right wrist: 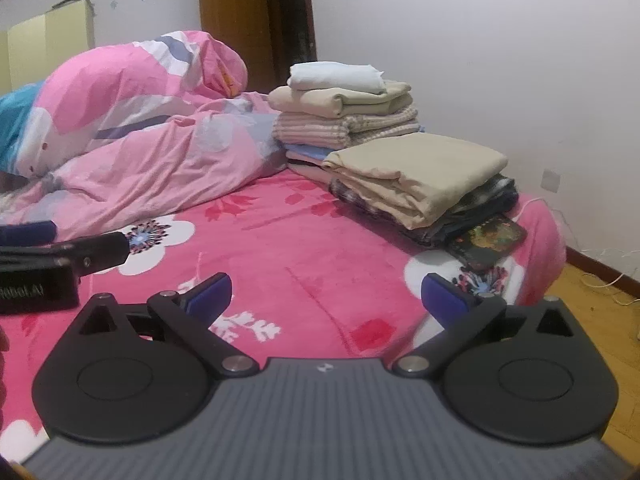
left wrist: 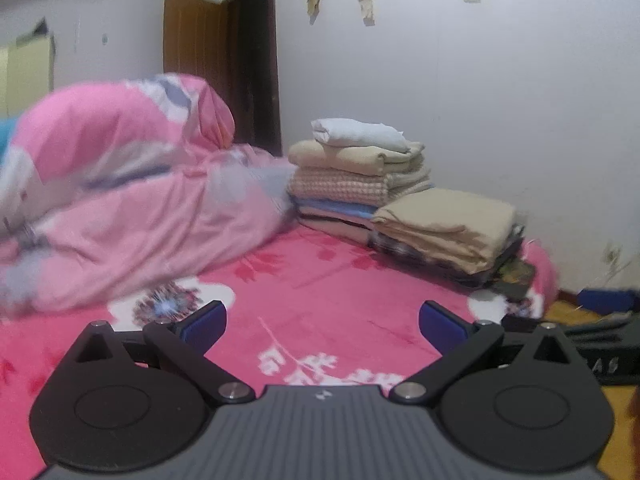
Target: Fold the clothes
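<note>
Beige folded cloth [right wrist: 416, 168] stacked, nothing left flat; left gripper [left wrist: 322, 326] and right gripper [right wrist: 326, 298] wide, empty; fetch next garment, spread flat on pink bedspread [right wrist: 312, 256].

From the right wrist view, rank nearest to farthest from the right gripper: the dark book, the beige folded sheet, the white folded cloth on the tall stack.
From the right gripper:
1. dark book, bed's right edge.
2. beige folded sheet, atop the low pile behind it.
3. white folded cloth, topping the tall stack by the wall.

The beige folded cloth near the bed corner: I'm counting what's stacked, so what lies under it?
Under the beige folded cloth lies a dark plaid garment, only its edges visible. Anything deeper is covered.
</note>
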The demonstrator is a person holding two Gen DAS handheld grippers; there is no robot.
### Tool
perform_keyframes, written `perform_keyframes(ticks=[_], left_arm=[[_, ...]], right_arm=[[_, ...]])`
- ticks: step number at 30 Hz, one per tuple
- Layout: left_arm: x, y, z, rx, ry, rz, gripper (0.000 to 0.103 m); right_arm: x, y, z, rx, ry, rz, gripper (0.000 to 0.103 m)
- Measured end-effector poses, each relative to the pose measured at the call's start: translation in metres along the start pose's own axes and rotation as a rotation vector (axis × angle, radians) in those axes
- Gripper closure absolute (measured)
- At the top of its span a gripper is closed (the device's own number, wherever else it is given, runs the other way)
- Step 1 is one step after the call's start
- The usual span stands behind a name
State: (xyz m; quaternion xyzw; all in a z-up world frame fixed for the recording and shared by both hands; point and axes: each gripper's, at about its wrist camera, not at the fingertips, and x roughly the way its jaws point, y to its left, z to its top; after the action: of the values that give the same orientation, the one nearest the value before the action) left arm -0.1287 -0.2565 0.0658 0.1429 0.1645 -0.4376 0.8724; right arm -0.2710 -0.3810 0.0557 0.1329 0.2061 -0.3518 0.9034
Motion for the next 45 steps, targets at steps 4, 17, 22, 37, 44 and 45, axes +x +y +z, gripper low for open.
perform_keyframes(ticks=[4, 17, 22, 37, 44, 45], left_arm=[[-0.001, -0.007, 0.001, 0.025, -0.007, 0.007, 0.0], [0.002, 0.0, 0.007, -0.102, 0.094, -0.071, 0.0], [0.003, 0.005, 0.008, -0.131, 0.112, -0.059, 0.0], [0.002, -0.006, 0.005, -0.049, 0.125, 0.023, 0.0], [0.001, -0.007, 0.003, -0.033, 0.122, 0.026, 0.0], [0.001, -0.007, 0.003, -0.032, 0.122, 0.026, 0.0]], right_arm=[[-0.001, 0.001, 0.001, -0.001, 0.01, -0.034, 0.001], [-0.012, 0.014, 0.007, -0.02, 0.019, -0.229, 0.001], [-0.017, 0.02, 0.009, -0.029, 0.014, -0.238, 0.001], [-0.015, 0.023, 0.009, 0.007, 0.039, -0.258, 0.001], [-0.013, 0.023, 0.008, 0.006, 0.045, -0.26, 0.001], [-0.013, 0.022, 0.007, 0.007, 0.046, -0.259, 0.001]])
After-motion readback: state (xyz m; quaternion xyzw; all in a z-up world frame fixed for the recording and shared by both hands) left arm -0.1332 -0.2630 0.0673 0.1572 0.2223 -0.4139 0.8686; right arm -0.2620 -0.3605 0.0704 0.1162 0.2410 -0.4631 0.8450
